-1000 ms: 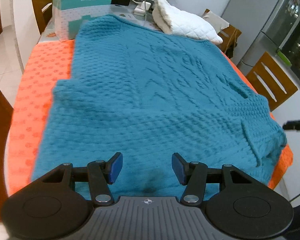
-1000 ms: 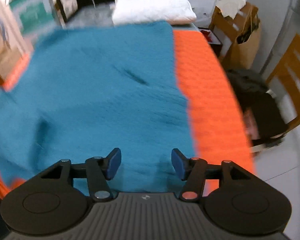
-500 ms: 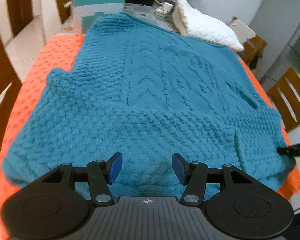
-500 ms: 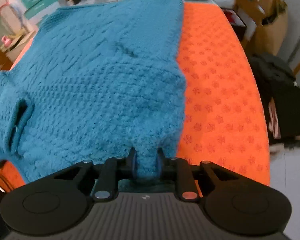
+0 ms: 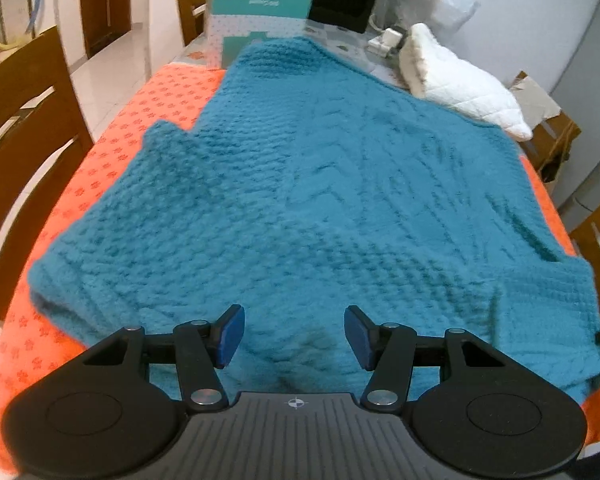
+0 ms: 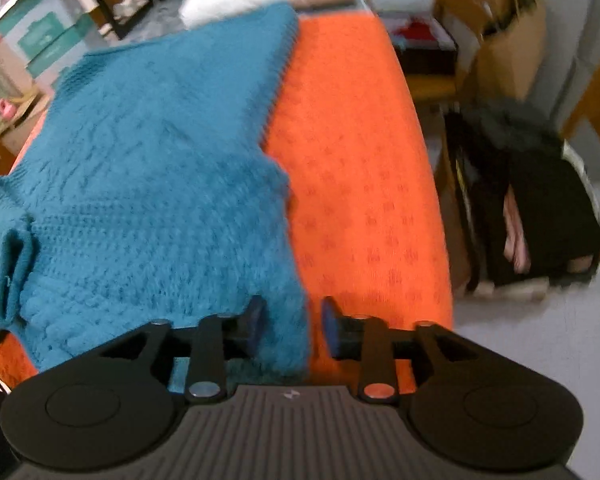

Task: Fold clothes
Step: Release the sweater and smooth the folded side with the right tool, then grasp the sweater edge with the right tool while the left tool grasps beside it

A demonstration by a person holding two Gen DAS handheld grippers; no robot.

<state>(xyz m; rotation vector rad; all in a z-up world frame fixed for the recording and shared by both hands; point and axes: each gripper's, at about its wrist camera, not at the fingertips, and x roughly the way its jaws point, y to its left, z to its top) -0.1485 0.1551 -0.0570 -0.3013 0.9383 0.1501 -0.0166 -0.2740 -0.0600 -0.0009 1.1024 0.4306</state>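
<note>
A teal knitted sweater [image 5: 340, 184] was seen spread flat over the table, on an orange cloth [image 5: 112, 120] which covered it, and it took up most of the surface from the near edge to the far edge. At the far edge a white padded item [image 5: 460, 84] and some teal boxes [image 5: 260, 4] were placed just beside the sweater. No fold could be made out in the body of the garment; only a small flap near the near edge, on the side of the collar or sleeve, appeared turned over, so the task was judged to be at its beginning, with all the main folds left to do. The left gripper [image 5: 294, 334] was held over the near edge of the sweater with its jaws about half apart, and nothing was gripped between them. The right gripper [image 6: 290, 326] was at the near corner of the sweater [image 6: 148, 184], beside the bare orange cloth [image 6: 360, 184]; its jaws were opening, and the edge of the knit was lying between them, but the pads were not seen to press on it.
</note>
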